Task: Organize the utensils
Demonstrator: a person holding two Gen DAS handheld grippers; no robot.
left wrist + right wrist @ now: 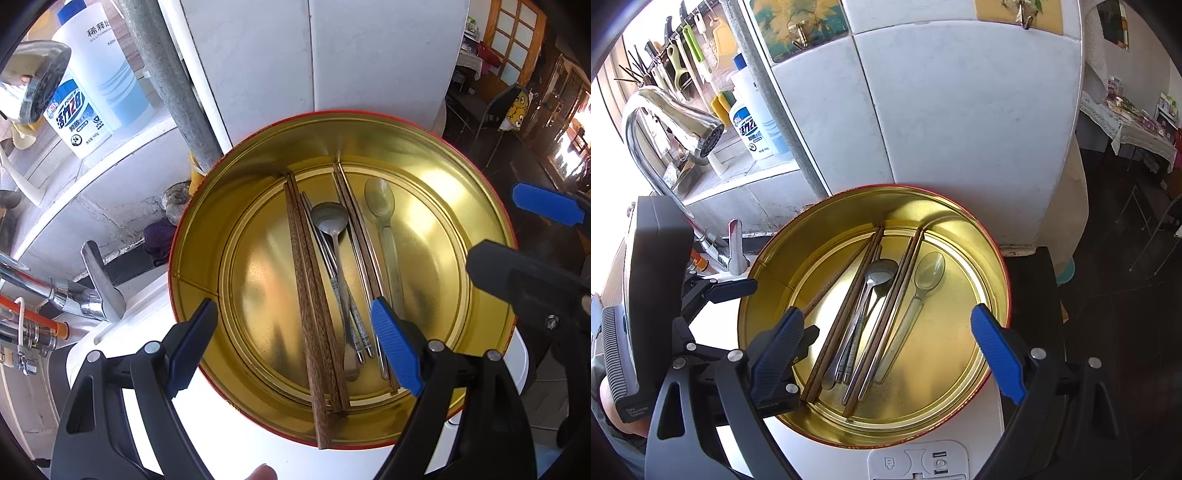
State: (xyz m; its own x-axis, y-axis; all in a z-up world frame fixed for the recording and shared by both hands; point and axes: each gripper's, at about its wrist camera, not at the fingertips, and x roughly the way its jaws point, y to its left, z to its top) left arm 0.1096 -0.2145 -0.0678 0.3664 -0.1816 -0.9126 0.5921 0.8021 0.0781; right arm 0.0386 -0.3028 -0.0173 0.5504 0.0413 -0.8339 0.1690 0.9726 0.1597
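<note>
One round gold tin [975, 236] at the frame's centre holds two spoons, one metal [882, 272] and one clear plastic [929, 271], plus wooden [314, 295] and metal [356, 325] chopsticks; two detergent bottles [103, 66] stand upper left.

Both fisheye views are bright and mostly sharp at the centre. Strong daylight enters from the left, blowing out the window area to pure white in the right wrist view. The gold tin [258, 155] [979, 236] throws hot glare patches off its floor and wall (the brightest sits near its right side in the left wrist view). Straight lines bow hard toward the edges, corners vignette to black, and the room at right falls dim.
</note>
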